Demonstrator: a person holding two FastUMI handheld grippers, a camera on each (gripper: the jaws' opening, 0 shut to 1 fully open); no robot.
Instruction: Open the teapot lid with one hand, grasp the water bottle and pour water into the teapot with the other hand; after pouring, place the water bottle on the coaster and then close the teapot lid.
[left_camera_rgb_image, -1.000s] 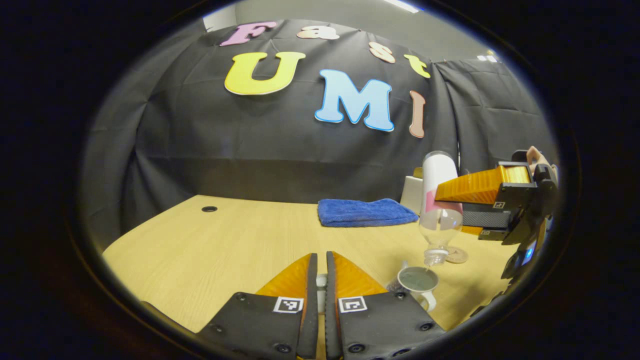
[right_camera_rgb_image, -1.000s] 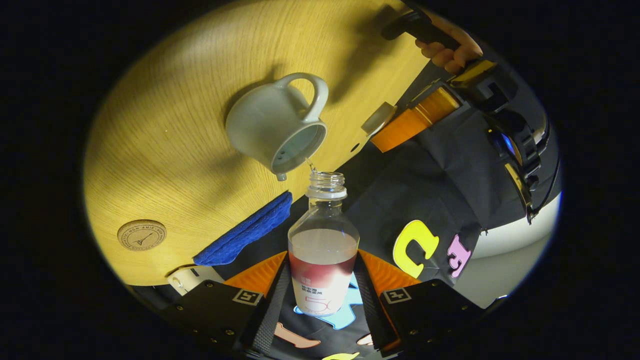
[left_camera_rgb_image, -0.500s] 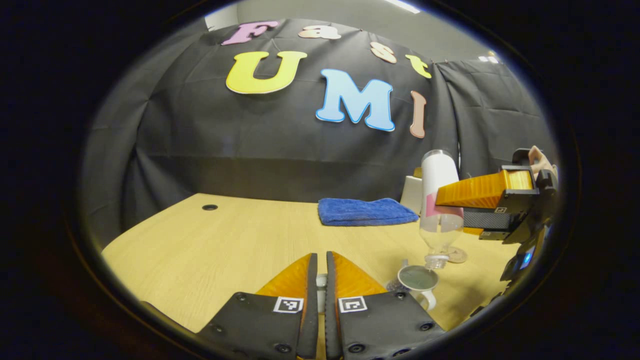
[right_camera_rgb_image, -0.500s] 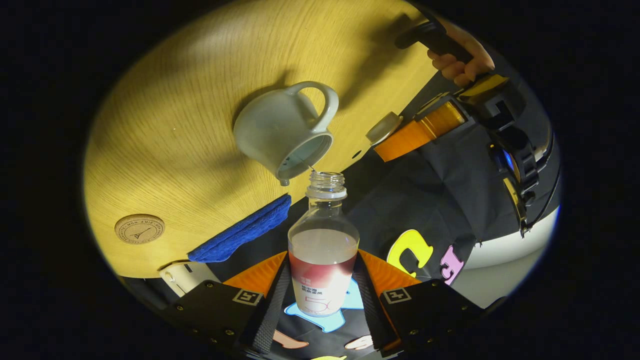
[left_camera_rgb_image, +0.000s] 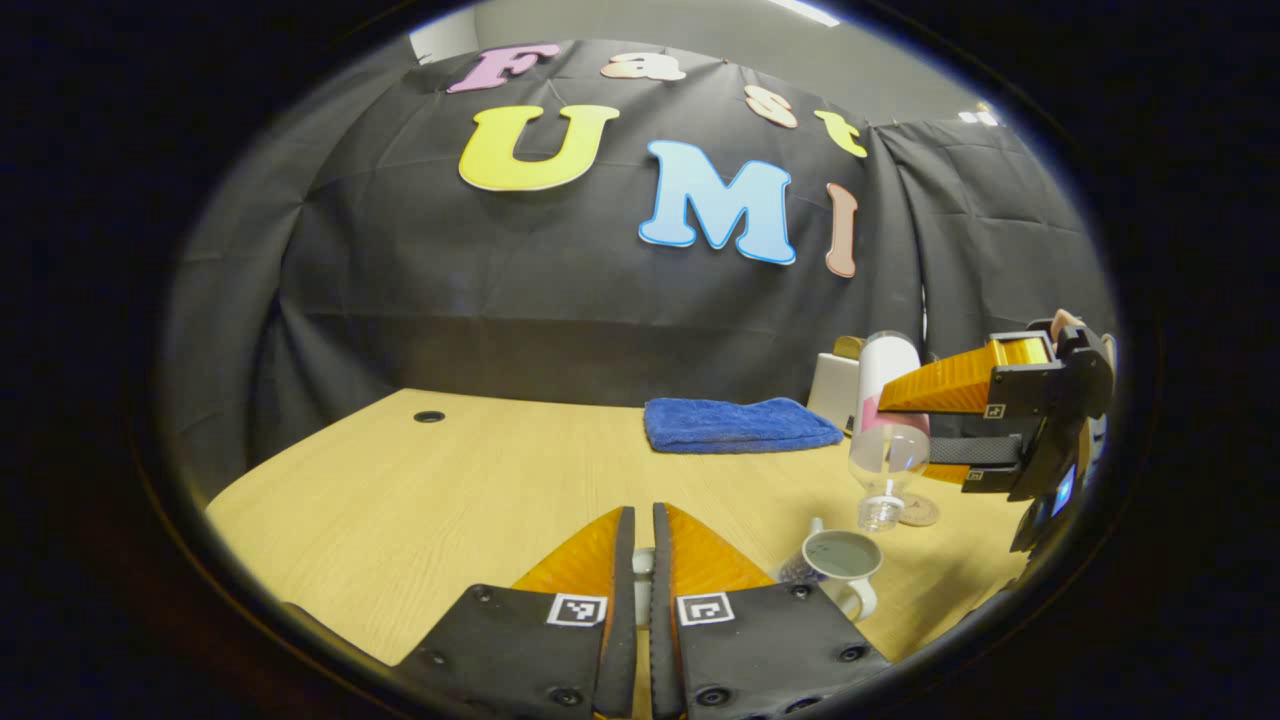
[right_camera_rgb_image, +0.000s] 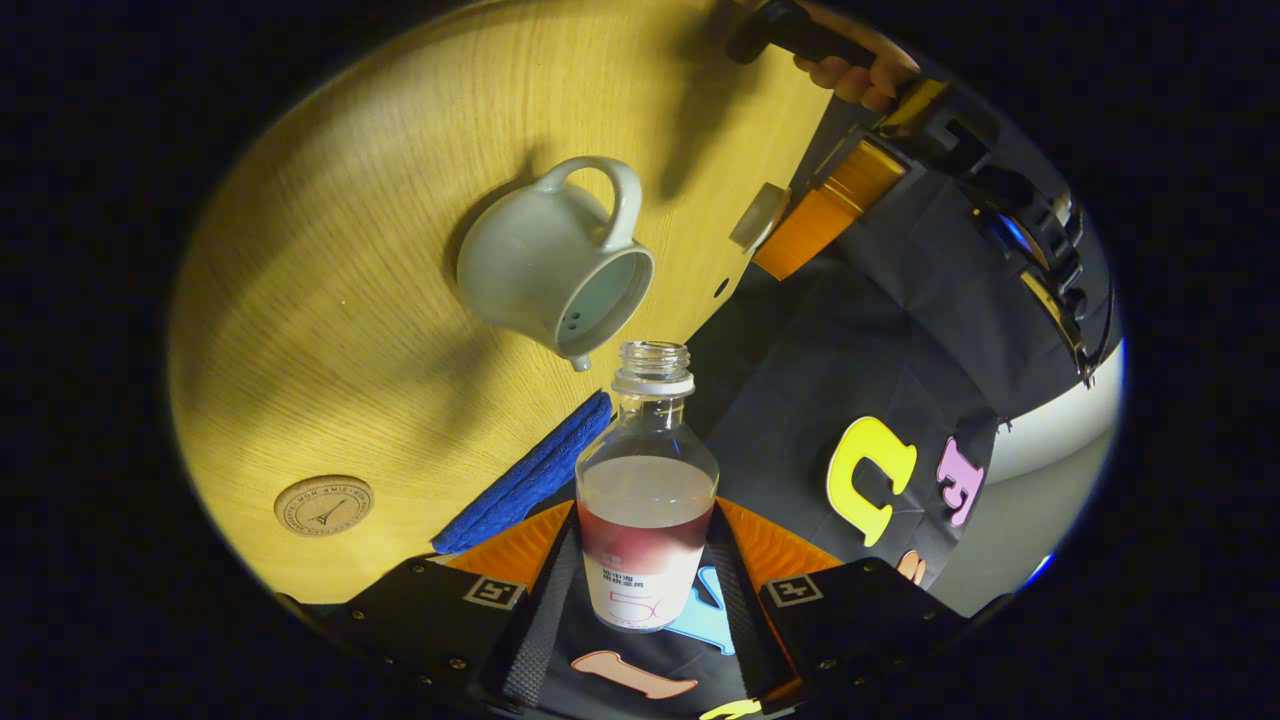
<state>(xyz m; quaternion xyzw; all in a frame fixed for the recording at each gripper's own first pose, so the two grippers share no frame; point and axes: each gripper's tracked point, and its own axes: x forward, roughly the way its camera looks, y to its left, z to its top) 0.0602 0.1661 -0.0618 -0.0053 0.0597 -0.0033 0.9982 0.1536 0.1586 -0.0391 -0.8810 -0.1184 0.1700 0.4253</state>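
Clear plastic with a pale label, the water bottle (right_camera_rgb_image: 648, 500) sits clamped between the 2 fingers of the right gripper (right_camera_rgb_image: 645, 560), mouth pointing away from the camera and tipped down toward the teapot (right_camera_rgb_image: 552, 270), which stands open on the wooden table (right_camera_rgb_image: 330, 300) just ahead of the bottle's neck. That hold makes sense for pouring: the body is pinched low on the label so the neck stays free over the opening. The left gripper (left_camera_rgb_image: 642, 560) has its fingers drawn nearly together on a small pale piece, seemingly the teapot lid (right_camera_rgb_image: 758, 215), held up and off to the side of the pot so the opening stays clear. The coaster (right_camera_rgb_image: 323, 505) lies bare on the table to the lower left of the bottle. Compared with 1 second ago, the thin stream from the bottle's mouth is gone, and the mouth sits a little farther from the teapot's rim, so the pour looks finished and the coaster comes next.
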